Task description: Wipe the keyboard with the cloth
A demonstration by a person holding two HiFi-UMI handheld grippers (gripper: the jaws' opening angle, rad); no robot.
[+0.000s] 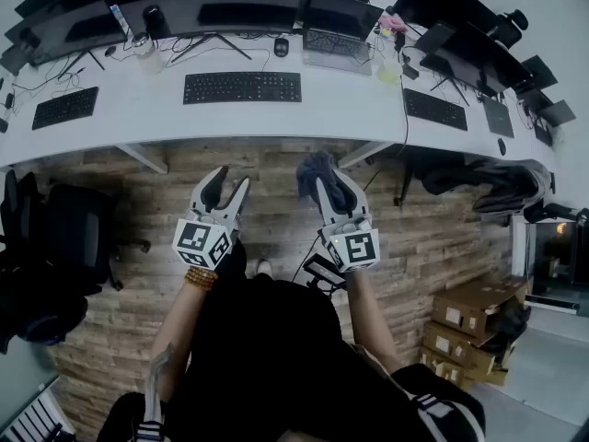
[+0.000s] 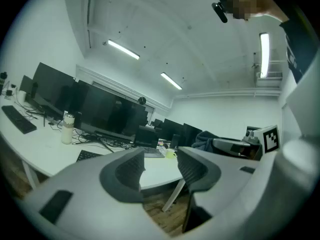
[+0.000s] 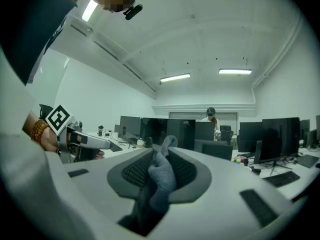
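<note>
R hand-held gripper (image 3: 164, 156): 1 cloth (image 3: 161, 179) clamped btwn jaws.

Keyboard (image 1: 242, 87) on desk (image 1: 354, 101), laptop (image 1: 337, 31) behind to its right

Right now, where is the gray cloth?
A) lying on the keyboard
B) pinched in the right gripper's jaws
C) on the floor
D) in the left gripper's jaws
B: the right gripper view shows the cloth squeezed between the closed jaws of the right gripper, while the left gripper has its jaws apart with nothing between them.
</note>
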